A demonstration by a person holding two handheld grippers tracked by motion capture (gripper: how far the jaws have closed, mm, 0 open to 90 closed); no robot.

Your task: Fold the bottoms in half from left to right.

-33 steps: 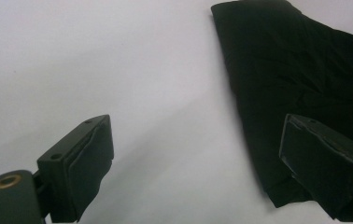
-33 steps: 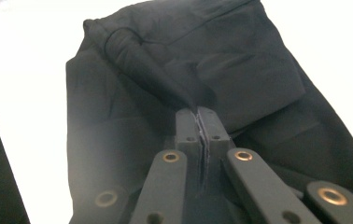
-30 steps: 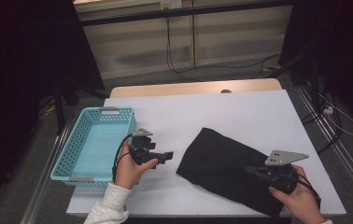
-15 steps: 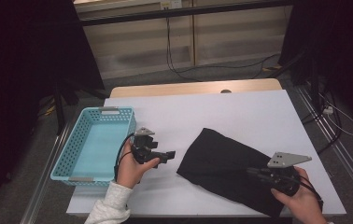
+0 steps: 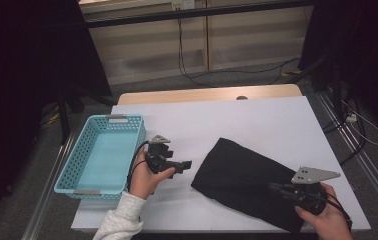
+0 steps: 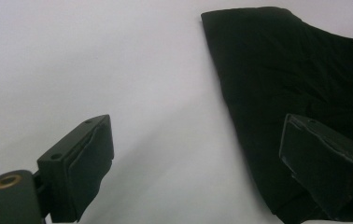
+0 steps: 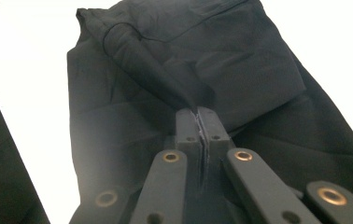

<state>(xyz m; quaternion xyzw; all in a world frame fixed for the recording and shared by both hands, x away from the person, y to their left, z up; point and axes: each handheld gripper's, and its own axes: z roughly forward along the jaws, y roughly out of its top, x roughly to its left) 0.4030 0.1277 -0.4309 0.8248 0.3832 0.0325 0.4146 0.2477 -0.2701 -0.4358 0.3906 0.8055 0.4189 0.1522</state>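
While you hold both grippers low over the work, the scene reads like this, biggest thing first:

Table: your white table point(image 5: 237, 120) carries everything; its far edge shows a strip of bare wood.
Black cloth: the black cloth point(image 5: 242, 175) lies flat on the right half of the table, slanting from its upper left corner down toward your right hand, with a fold raised across it in the right gripper view point(image 7: 174, 56).
Basket: the light blue basket point(image 5: 82, 165) sits at the table's left edge, well apart from the cloth.
Right gripper: your right gripper point(image 7: 197, 122) rests on the cloth's near right end, jaws pressed together and pinching a ridge of the fabric.
Left gripper: your left gripper point(image 6: 202, 168) hovers between basket and cloth, jaws spread wide, nothing gripped; the cloth's left edge lies just under the right-hand jaw.
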